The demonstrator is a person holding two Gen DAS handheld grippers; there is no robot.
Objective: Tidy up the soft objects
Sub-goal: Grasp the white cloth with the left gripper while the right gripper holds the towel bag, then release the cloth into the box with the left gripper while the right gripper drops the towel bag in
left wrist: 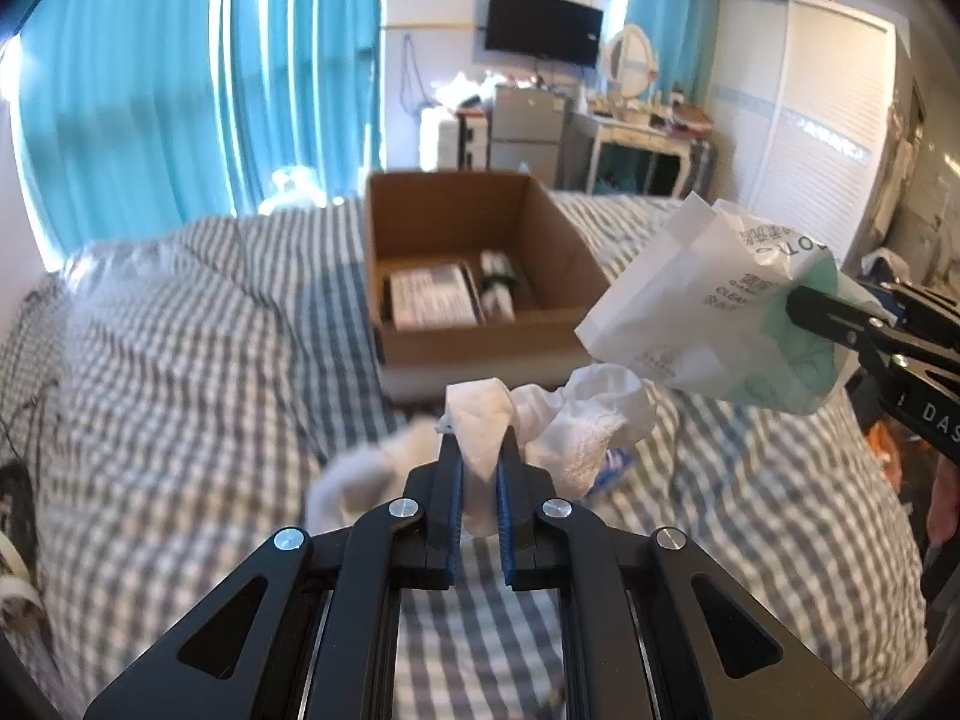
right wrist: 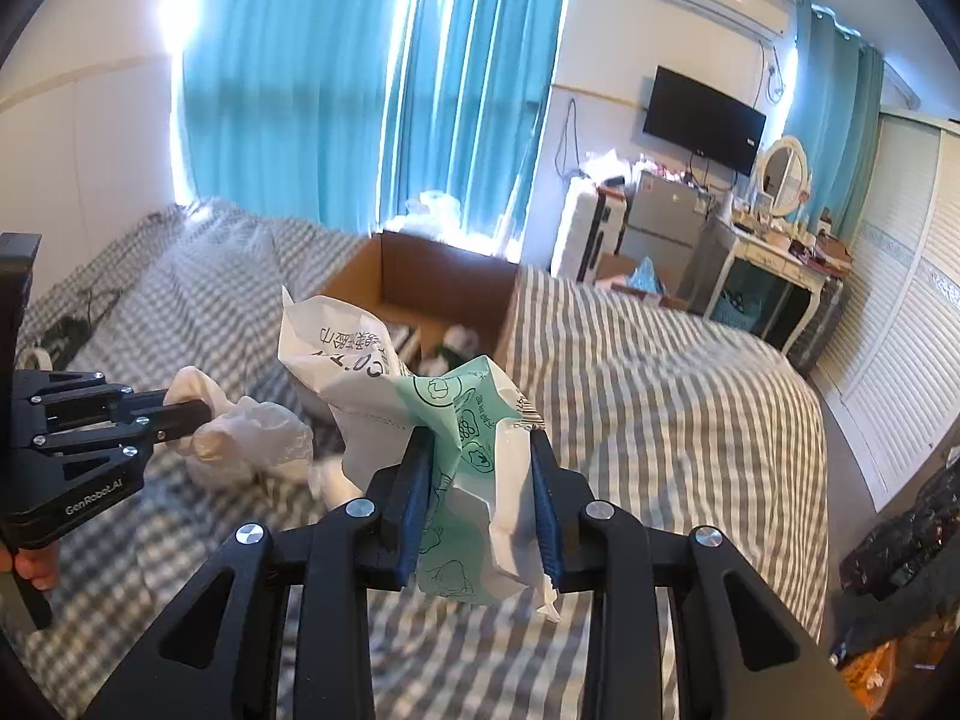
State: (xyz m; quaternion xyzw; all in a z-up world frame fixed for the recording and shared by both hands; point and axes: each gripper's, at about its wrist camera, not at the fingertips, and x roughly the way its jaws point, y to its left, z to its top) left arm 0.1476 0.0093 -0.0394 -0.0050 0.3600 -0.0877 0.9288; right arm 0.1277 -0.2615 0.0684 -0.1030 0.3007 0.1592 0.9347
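Gingham bedding [left wrist: 180, 330] fills the lower frame, with teal curtains [left wrist: 150, 90] upper left and an open cardboard box [left wrist: 474, 264] at centre. My left jaws [left wrist: 480, 450] are clamped on a white cloth [left wrist: 576, 420], limp and light, bunched at a fold; its loose end droops and could snag. My right jaws [right wrist: 480, 456] are pinched on a green-and-white plastic bag [right wrist: 420, 396], crinkly, slippery, best held at a gathered edge. Both hang just short of the box, which already holds packages [left wrist: 432, 297]; its near wall stands in the way.
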